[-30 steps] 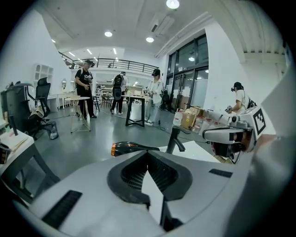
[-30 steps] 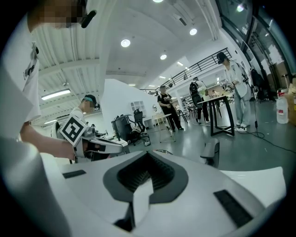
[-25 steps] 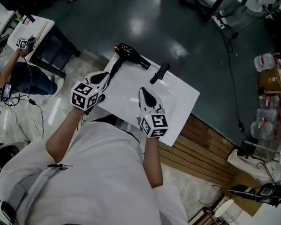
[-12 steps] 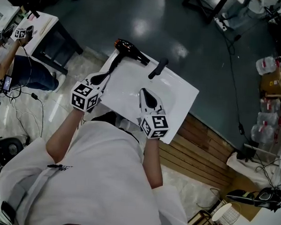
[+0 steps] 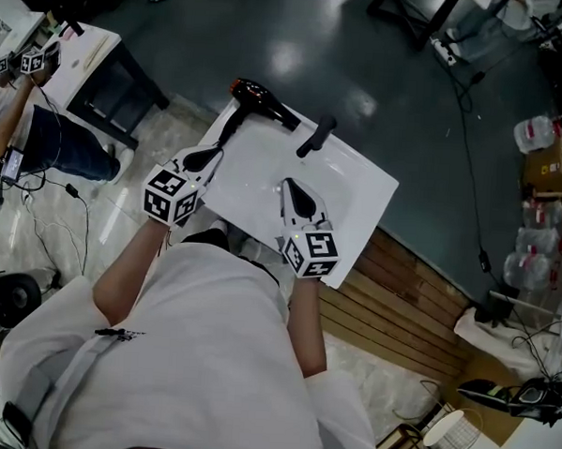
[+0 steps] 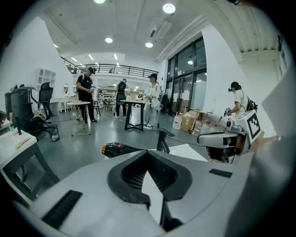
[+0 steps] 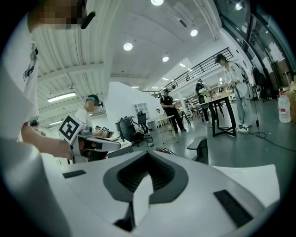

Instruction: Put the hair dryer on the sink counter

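The hair dryer (image 5: 259, 100), black with an orange end, lies on the far left corner of the white sink counter (image 5: 358, 190), its handle pointing toward me. In the left gripper view the hair dryer (image 6: 118, 149) sits just beyond the jaws. My left gripper (image 5: 208, 154) hovers at the counter's left edge, a short way from the handle, shut and holding nothing. Over the middle of the counter my right gripper (image 5: 292, 187) is also shut and empty.
A black faucet (image 5: 316, 136) stands at the counter's far edge, right of the dryer. Beyond the counter is dark floor. A white table (image 5: 79, 53) with another person is at the far left; boxes and bottles (image 5: 543, 148) stand at the right.
Both grippers have drawn back a little toward me from the dryer and faucet. The hair dryer has stayed where it lies.
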Demonstrator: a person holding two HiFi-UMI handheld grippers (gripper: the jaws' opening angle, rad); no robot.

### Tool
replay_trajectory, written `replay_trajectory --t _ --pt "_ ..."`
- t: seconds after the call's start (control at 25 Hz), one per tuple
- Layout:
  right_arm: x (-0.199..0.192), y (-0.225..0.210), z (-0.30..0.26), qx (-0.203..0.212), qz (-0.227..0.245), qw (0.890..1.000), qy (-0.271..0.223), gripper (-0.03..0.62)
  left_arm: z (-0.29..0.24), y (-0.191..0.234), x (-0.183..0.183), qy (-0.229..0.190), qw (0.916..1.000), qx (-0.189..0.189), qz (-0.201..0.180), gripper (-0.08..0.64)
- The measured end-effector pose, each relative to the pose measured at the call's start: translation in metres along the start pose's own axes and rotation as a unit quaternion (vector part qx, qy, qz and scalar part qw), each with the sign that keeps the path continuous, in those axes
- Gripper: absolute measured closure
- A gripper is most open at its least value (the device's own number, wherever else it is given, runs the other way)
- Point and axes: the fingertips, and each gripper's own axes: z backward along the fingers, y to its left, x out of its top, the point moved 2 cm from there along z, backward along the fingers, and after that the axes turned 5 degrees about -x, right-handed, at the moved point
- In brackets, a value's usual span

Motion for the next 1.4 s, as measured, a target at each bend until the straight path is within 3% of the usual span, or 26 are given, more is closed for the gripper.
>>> replay_trajectory --t 0.4,0.6,1.4 --pt "0.007 0.009 -0.002 -0.005 0.009 1.0 -0.007 0.584 0.008 0.005 0.006 -0.02 0.9997 -0.014 0.002 0.557" --pt "0.007 0.021 0.002 -0.013 0.012 1.0 -0.009 0.584 0.018 0.008 0.013 -0.034 0.9987 -0.038 0.005 0.557" --pt "0.025 0.065 0.016 -0.087 0.014 0.995 -0.043 0.584 0.063 0.039 0.015 -0.054 0.9954 -0.076 -0.024 0.557"
